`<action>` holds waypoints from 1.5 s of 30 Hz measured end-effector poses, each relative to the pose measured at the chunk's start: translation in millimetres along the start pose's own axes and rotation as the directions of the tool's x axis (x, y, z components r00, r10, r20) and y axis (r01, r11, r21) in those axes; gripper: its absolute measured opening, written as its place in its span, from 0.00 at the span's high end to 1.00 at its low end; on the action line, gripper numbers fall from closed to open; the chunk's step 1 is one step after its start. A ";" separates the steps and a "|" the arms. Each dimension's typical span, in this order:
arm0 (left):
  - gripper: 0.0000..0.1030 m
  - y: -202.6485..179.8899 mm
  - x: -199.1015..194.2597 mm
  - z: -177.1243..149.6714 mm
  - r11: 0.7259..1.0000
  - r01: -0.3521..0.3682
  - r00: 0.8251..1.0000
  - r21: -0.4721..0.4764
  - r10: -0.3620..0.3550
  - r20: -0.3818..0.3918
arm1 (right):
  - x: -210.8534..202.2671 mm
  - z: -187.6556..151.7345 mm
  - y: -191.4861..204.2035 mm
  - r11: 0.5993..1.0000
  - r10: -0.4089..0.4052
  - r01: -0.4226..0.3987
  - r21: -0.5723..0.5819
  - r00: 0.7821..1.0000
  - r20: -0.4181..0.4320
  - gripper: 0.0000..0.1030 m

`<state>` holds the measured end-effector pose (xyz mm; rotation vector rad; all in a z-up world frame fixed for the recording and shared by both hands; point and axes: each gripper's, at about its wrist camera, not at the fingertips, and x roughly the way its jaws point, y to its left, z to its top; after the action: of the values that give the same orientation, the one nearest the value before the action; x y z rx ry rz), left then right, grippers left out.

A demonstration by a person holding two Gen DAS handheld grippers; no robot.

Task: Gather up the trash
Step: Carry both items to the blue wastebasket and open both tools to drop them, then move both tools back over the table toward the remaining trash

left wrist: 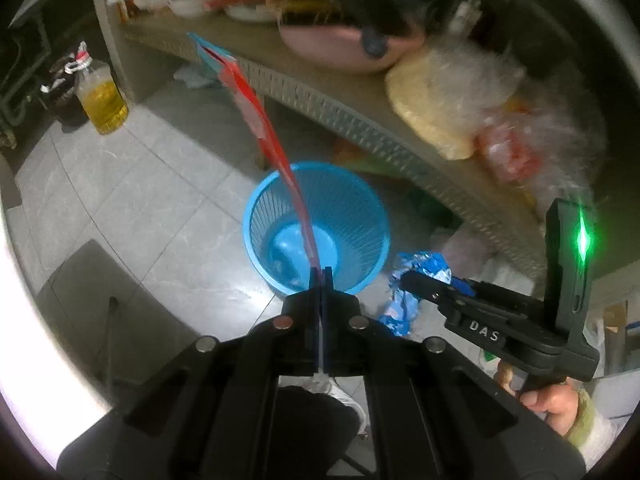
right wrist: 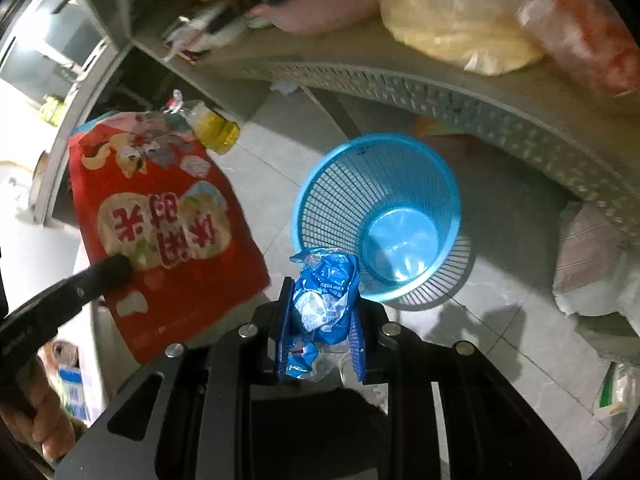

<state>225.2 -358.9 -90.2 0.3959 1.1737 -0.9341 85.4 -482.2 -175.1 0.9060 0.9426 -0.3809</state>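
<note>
1. Grey floor tiles (left wrist: pixel 120 184) are gleaming under a cluttered wicker shelf (left wrist: pixel 320 92).
2. A blue mesh wastebasket (left wrist: pixel 320 200) is standing empty below both grippers.
3. The left gripper (left wrist: pixel 321 272) is pinching a flat red snack bag (right wrist: pixel 160 220) above the basket.
4. The right gripper (right wrist: pixel 320 312) is clamping a crumpled blue wrapper (right wrist: pixel 324 292) beside the rim.

The raised letters "DAS" are read on the black body of the right gripper (left wrist: pixel 416 280), seen in the left wrist view. Large red Chinese characters, upside down in the right wrist view, are printed on pale patches of the red snack bag (right wrist: pixel 160 224); they cannot be read with certainty. Small white print is carried by the crumpled blue wrapper (right wrist: pixel 324 300), too blurred to be read
</note>
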 end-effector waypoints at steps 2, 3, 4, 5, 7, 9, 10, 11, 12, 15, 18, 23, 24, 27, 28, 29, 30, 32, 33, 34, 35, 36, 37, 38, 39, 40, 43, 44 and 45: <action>1.00 2.8 21.2 13.2 1.000 -0.009 0.999 0.010 0.010 -0.038 | 19.1 11.8 -3.5 1.000 -0.014 0.014 0.016 1.000 -0.007 0.76; 1.00 4.8 32.2 20.8 1.000 -0.008 0.998 0.012 0.008 -0.059 | 27.6 16.8 -4.7 1.000 -0.022 0.022 0.021 1.000 -0.010 0.76; 1.00 4.9 41.0 26.6 1.000 -0.011 0.997 0.014 0.012 -0.074 | 34.0 21.2 -5.5 0.999 -0.026 0.027 0.026 1.000 -0.010 0.76; 1.00 5.1 46.5 29.8 1.000 -0.016 0.996 0.020 0.018 -0.085 | 44.3 27.7 -7.7 0.999 -0.038 0.038 0.038 0.999 -0.010 0.76; 1.00 2.7 60.5 40.1 0.998 -0.031 0.994 0.047 0.035 -0.102 | 55.2 35.0 -10.4 0.997 -0.055 0.055 0.045 0.998 -0.007 0.76; 0.99 2.3 76.7 49.0 0.998 -0.036 0.992 0.061 0.043 -0.121 | 70.7 43.1 -15.6 0.994 -0.091 0.090 0.056 0.996 0.002 0.74; 0.96 1.3 83.5 52.4 0.997 -0.036 0.991 0.066 0.044 -0.127 | 77.7 46.4 -19.3 0.993 -0.104 0.103 0.061 0.995 0.009 0.68; 0.82 -0.2 88.4 56.3 0.997 -0.040 0.990 0.070 0.049 -0.131 | 88.5 50.1 -24.9 0.991 -0.115 0.114 0.064 0.993 0.013 0.56; 0.71 0.4 92.6 59.1 0.996 -0.057 0.989 0.070 0.065 -0.129 | 97.2 51.4 -29.5 0.990 -0.130 0.129 0.064 0.991 0.013 0.50; 0.52 4.2 96.3 62.8 0.993 -0.107 0.989 0.052 0.112 -0.100 | 112.5 48.1 -47.3 0.983 -0.152 0.152 0.099 0.988 -0.004 0.45; 0.48 7.5 85.4 61.4 0.996 -0.086 0.992 0.029 0.088 -0.094 | 108.3 40.0 -57.8 0.982 -0.144 0.142 0.128 0.990 0.004 0.44; 0.41 4.0 53.9 56.4 0.996 -0.090 0.996 0.015 0.090 -0.021 | 83.6 26.6 -62.3 0.983 -0.144 0.138 0.119 0.989 0.044 0.43; 0.38 3.4 48.7 55.4 0.996 -0.086 0.996 0.010 0.086 -0.009 | 76.4 25.1 -60.5 0.984 -0.145 0.139 0.114 0.988 0.051 0.43; 0.33 1.3 15.8 42.5 0.999 -0.051 0.997 0.003 0.051 0.051 | 51.5 18.2 -51.9 0.986 -0.149 0.141 0.084 0.985 0.090 0.43; 0.32 0.7 5.0 36.9 0.999 -0.042 0.997 0.003 0.042 0.067 | 42.1 15.7 -46.1 0.987 -0.151 0.145 0.066 0.983 0.104 0.43; 0.31 -1.3 -6.6 31.6 1.000 -0.029 0.996 0.003 0.029 0.087 | 34.9 12.6 -42.2 0.988 -0.154 0.149 0.052 0.982 0.112 0.42; 0.30 -1.8 -18.1 25.7 1.000 -0.014 0.994 0.002 0.014 0.110 | 27.3 8.7 -35.3 0.988 -0.157 0.154 0.031 0.980 0.122 0.41; 0.27 -2.1 -39.0 12.9 1.000 0.003 0.989 -0.003 -0.002 0.151 | 13.7 2.6 -20.0 0.987 -0.159 0.163 -0.016 0.977 0.142 0.35; 0.26 -1.0 -48.9 5.4 1.000 0.013 0.985 -0.010 -0.011 0.175 | 4.2 -1.8 -10.8 0.984 -0.161 0.170 -0.046 0.975 0.155 0.34; 0.25 1.2 -63.4 -4.3 0.999 0.036 0.978 -0.019 -0.031 0.205 | -2.4 -4.3 -4.2 0.982 -0.162 0.175 -0.068 0.973 0.166 0.31; 0.21 3.4 -75.3 -13.4 0.998 0.055 0.972 -0.028 -0.047 0.231 | -14.5 -10.1 9.2 0.977 -0.162 0.185 -0.110 0.969 0.187 0.26; 0.20 5.9 -85.0 -21.2 0.997 0.069 0.967 -0.038 -0.058 0.249 | -21.6 -12.2 15.7 0.973 -0.164 0.191 -0.130 0.967 0.196 0.25; 0.20 9.5 -97.6 -31.6 0.995 0.084 0.960 -0.053 -0.067 0.270 | -35.4 -18.6 27.3 0.964 -0.165 0.204 -0.173 0.962 0.217 0.22; 0.19 11.4 -103.2 -38.2 0.994 0.092 0.957 -0.062 -0.071 0.281 | -43.6 -22.3 35.5 0.956 -0.167 0.215 -0.200 0.959 0.230 0.18; 0.18 13.9 -112.3 -47.0 0.992 0.109 0.952 -0.070 -0.084 0.295 | -52.4 -26.9 45.3 0.947 -0.170 0.227 -0.228 0.955 0.244 0.16; 0.17 16.8 -122.8 -57.8 0.989 0.130 0.945 -0.076 -0.100 0.311 | -58.4 -29.9 52.6 0.940 -0.171 0.235 -0.246 0.952 0.255 0.13; 0.14 22.5 -149.6 -86.4 0.984 0.154 0.932 -0.090 -0.114 0.344 | -79.8 -41.8 81.0 0.912 -0.178 0.273 -0.308 0.936 0.302 0.07; 0.13 25.0 -159.3 -96.4 0.982 0.163 0.926 -0.096 -0.119 0.358 | -89.8 -48.1 94.0 0.893 -0.180 0.297 -0.337 0.924 0.338 0.06; 0.13 27.9 -166.1 -103.9 0.980 0.171 0.921 -0.100 -0.123 0.370 | -95.7 -51.9 104.2 0.876 -0.187 0.324 -0.357 0.911 0.368 0.06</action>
<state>170.5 -201.3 16.2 0.0228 0.9252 -1.0050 71.1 -388.1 -58.4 0.3125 0.7970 -0.5193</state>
